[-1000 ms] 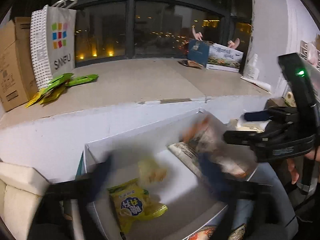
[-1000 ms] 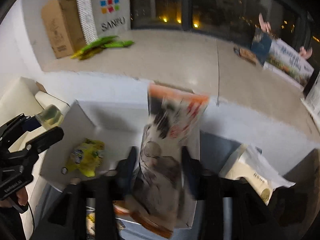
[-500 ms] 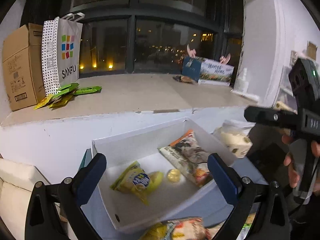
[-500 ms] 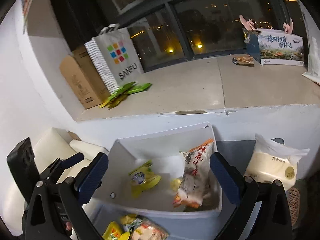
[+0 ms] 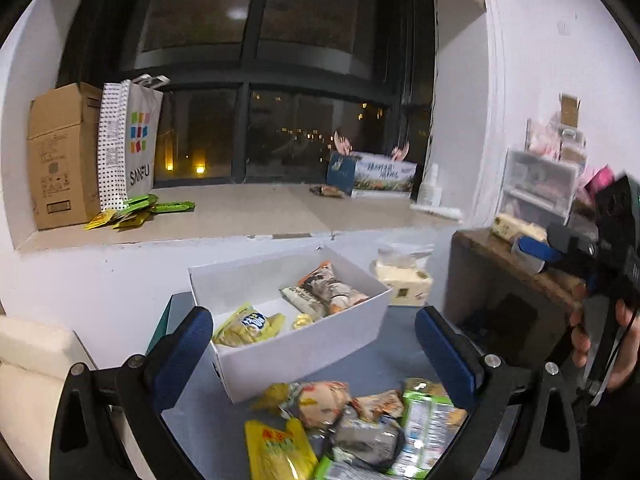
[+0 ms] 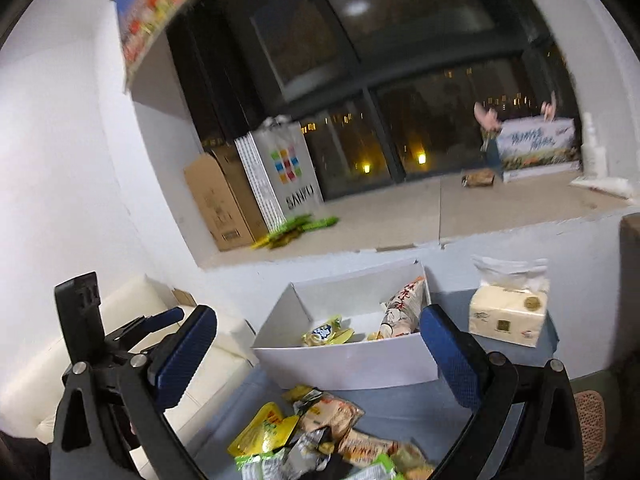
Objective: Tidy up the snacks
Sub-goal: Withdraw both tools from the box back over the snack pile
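A white box stands on the blue-grey table below the window ledge. It holds a yellow snack bag, an orange and white snack bag and a small yellow jelly cup. A pile of loose snack packets lies in front of the box, also in the right wrist view. My left gripper is open and empty above the pile. My right gripper is open and empty, held back from the box.
A tissue pack stands right of the box. The ledge carries a cardboard carton, a SANFU bag, green packets and a printed box. A dark side table is at right, a cream seat at left.
Both grippers have pulled back and up from the box, bringing the pile of loose packets into view. The orange and white bag and the jelly cup, let go earlier, lie in the box.
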`<move>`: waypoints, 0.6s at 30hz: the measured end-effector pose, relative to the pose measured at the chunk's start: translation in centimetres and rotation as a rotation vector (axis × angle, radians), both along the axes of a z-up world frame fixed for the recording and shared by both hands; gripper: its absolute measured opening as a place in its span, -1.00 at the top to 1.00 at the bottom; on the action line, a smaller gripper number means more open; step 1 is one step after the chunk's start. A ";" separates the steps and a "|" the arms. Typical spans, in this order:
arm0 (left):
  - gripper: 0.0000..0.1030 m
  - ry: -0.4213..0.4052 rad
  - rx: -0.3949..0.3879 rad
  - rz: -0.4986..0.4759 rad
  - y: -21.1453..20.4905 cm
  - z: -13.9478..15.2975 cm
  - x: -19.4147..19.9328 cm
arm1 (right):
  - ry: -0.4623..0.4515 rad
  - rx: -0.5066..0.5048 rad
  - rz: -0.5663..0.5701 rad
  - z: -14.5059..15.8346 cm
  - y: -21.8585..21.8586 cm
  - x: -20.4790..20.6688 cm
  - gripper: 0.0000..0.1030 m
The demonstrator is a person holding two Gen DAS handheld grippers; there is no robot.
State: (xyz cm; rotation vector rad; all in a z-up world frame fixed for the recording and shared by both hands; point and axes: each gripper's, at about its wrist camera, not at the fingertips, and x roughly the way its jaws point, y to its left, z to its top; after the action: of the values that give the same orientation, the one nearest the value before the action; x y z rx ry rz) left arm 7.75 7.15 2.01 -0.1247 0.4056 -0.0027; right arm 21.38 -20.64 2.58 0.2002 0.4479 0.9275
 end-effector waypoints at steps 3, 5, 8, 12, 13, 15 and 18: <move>-1.00 -0.017 -0.018 -0.011 -0.8 0.0 -2.9 | -0.080 0.051 -0.023 0.2 -2.8 -3.9 -1.00; -1.00 -0.023 -0.014 0.016 -1.3 -0.3 -4.9 | -0.115 0.078 -0.032 0.1 -4.1 -6.0 -1.00; -1.00 -0.024 -0.038 0.017 -1.7 -1.3 -7.4 | -0.161 0.080 -0.058 -0.6 -5.7 -9.0 -1.00; -1.00 0.020 -0.030 0.042 -1.8 -3.6 -10.5 | -0.161 -0.038 -0.040 -2.1 -6.4 -11.6 -1.00; -1.00 0.036 -0.033 0.051 -1.7 -4.3 -11.2 | -0.167 -0.072 -0.074 -2.6 -6.8 -12.1 -1.00; -1.00 0.044 -0.045 0.054 -1.4 -4.9 -11.9 | -0.162 -0.110 -0.089 -3.6 -7.3 -12.3 -1.00; -1.00 0.060 -0.077 0.072 -0.6 -5.7 -12.0 | -0.129 -0.150 -0.085 -5.2 -7.8 -12.0 -1.00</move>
State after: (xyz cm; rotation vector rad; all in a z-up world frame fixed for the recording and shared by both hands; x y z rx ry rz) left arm -4.24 6.52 -3.68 -0.2155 0.4605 0.0566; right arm 9.39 -28.39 -2.64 0.0225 0.3847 0.8150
